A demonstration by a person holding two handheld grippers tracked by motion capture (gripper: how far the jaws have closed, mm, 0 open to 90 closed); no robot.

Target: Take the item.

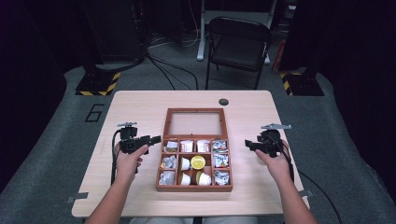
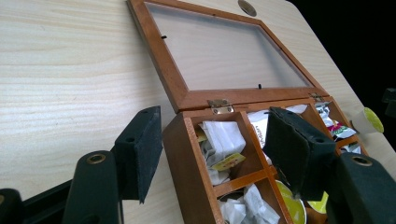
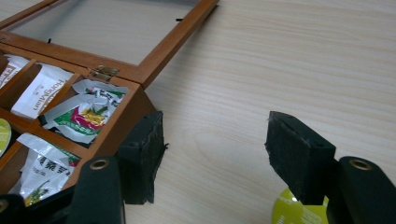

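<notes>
Wooden compartmented box (image 1: 194, 185) lies open on pale grained table (image 1: 140, 102).

A brown wooden box (image 1: 194, 188) sits in the middle of the desk (image 1: 140, 102). Its lid (image 1: 195, 110), a wooden frame with a clear window, is open and lies flat behind it. Inside are little square spaces. Some hold crinkly packets (image 1: 220, 161). Some hold small white cups (image 1: 185, 163), and one cup has a yellow top (image 1: 198, 162). Another yellow-topped cup (image 3: 299, 212) lies on the desk to the right of the box.
</notes>
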